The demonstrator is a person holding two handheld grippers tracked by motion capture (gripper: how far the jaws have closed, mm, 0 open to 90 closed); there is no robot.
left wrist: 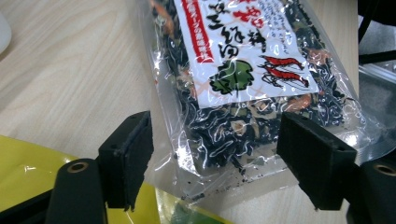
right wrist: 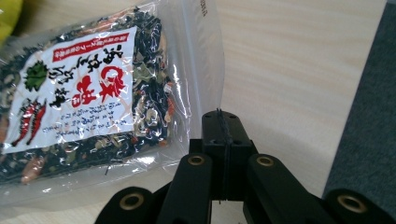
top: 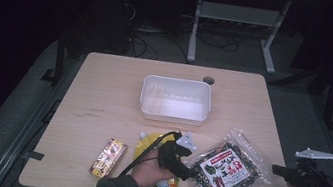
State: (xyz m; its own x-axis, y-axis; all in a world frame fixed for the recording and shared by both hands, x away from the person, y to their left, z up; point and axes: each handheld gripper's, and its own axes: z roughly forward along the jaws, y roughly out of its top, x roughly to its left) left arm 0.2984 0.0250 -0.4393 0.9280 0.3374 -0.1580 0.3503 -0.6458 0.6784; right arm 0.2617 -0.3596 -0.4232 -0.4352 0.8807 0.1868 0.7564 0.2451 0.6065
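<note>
One clear plastic packet of dark dried seaweed mix with a white, red-lettered label (top: 227,170) lay flat on the pale wooden table (top: 104,89), at about four o'clock from the table's middle, tilted with one corner toward the near edge. The left gripper (top: 191,171) sat at the packet's nine o'clock side; in the left gripper view its two black jaws stood wide apart on either side of the packet's near end (left wrist: 224,135), the pads not pressing on it. The right gripper (top: 278,169) hovered at the packet's three o'clock, just off the table's right edge; in the right gripper view its jaws were pressed flat together with nothing between them, just beside the packet's sealed edge (right wrist: 205,70).

A yellow pouch with a green patch (top: 155,165) lay at the packet's nine o'clock, largely hidden under the left hand (top: 152,171) and gripper, so its print could not be read. Farther at nine o'clock lay a small red-and-gold wrapped bar (top: 109,157). At twelve o'clock stood a white rectangular plastic tub (top: 176,100); its inside was hard to make out.

The room beyond was dark, with grey floor, cables and a white metal frame (top: 237,18) faintly visible.
</note>
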